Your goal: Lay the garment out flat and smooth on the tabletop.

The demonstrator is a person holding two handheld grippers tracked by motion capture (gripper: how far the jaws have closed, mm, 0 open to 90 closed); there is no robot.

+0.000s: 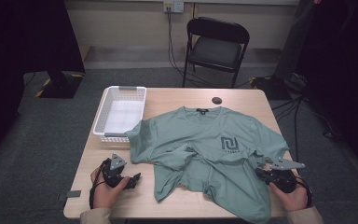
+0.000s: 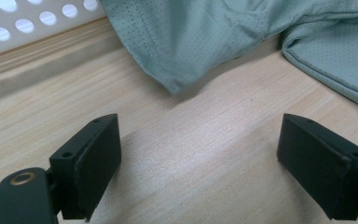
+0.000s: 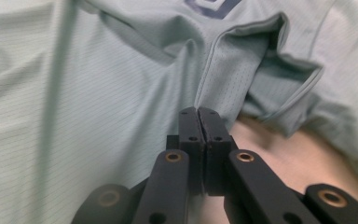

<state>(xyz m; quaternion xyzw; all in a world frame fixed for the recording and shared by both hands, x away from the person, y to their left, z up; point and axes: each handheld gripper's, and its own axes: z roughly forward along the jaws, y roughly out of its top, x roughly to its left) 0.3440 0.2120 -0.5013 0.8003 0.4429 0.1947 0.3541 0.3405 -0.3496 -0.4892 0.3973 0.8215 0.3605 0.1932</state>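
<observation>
Right tool [image 3: 199, 114] pinched onto the green t-shirt [image 1: 200, 140] (left tool [image 1: 133, 179] agape over bare table [image 1: 135, 200]).

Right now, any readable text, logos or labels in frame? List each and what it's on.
No text can be quoted.
Shirt chest: dark blue logo mark, small line of letters beneath, too small to read.
Shirt collar: dark neck label, too small to read.
Wall socket: no legible marking.
Basket: none.

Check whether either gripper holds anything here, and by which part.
The right gripper is shut at the T-shirt, at a fold by its sleeve; whether cloth is pinched cannot be told. The left gripper holds nothing.
</observation>
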